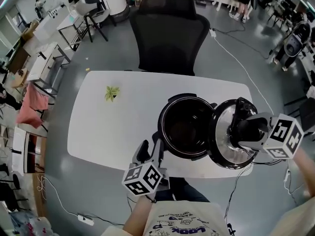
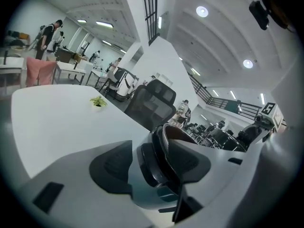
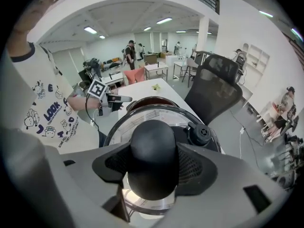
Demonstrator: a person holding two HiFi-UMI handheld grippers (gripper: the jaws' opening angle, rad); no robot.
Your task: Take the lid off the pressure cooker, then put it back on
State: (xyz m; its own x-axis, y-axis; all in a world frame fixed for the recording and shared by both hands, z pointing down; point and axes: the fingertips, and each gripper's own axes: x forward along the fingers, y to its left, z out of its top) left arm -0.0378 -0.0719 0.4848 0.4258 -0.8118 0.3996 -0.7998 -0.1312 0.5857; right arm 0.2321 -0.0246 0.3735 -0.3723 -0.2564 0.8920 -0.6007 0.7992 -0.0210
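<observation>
The lid (image 1: 224, 132) is off. It hangs tilted just to the right of the open pot (image 1: 165, 132), partly past the table (image 1: 113, 127) edge. Our right gripper (image 1: 242, 128) is clamped on its black knob (image 3: 153, 141), pads pressed to both sides. Our left gripper (image 1: 150, 151) sits at the pot's near-left side. Its jaws are spread around the side handle (image 2: 151, 167) and do not seem to be pressing on it.

We judge the step in hand to be the return. To do it well, we should hold the knob firmly and level the lid before moving it. We then centre it over the rim and lower it straight down, so no edge catches. Closing the left jaws on the handle first would probably stop the pot sliding or turning as the lid seats.
</observation>
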